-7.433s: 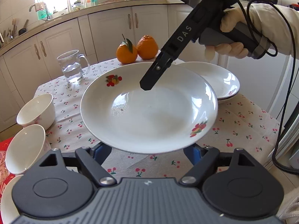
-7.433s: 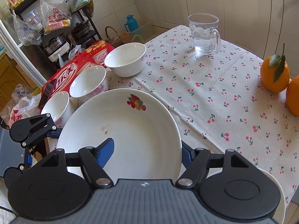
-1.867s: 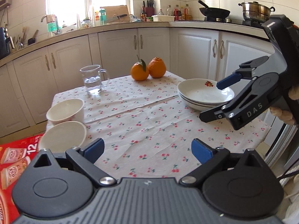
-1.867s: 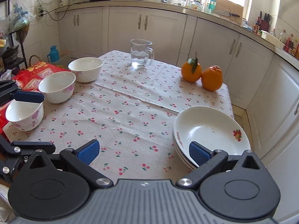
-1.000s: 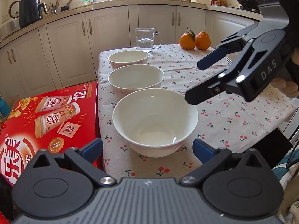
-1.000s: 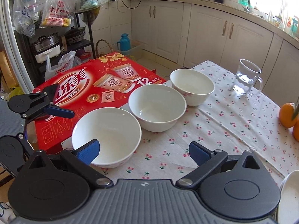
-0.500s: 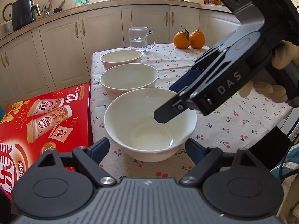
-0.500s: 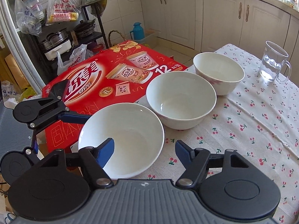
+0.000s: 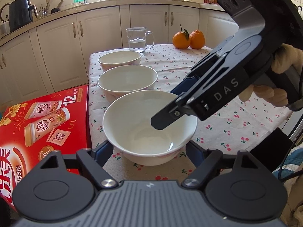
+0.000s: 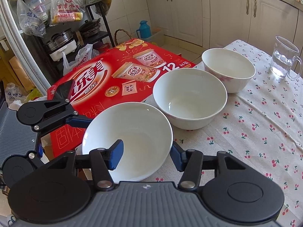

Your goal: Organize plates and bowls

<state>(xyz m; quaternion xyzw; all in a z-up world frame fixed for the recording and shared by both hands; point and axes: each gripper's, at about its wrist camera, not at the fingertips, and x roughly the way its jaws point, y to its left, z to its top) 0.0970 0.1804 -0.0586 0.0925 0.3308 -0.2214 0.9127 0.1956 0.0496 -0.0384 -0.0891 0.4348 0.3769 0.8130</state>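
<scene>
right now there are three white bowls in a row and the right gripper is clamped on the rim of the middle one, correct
Not quite. The right gripper is clamped on the rim of the nearest bowl, not the middle bowl. The right wrist view shows it; there are indeed three white bowls in a row.

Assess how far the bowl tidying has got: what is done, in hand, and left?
Done: nothing among the bowls; all three stand apart in a row, and plates are out of view. In hand: the right hand-held gripper is shut on the nearest bowl at its rim, while the left hand-held gripper has just been closing its jaws around the bowl's sides. Left: probably nesting it with the middle bowl and far bowl.
</scene>
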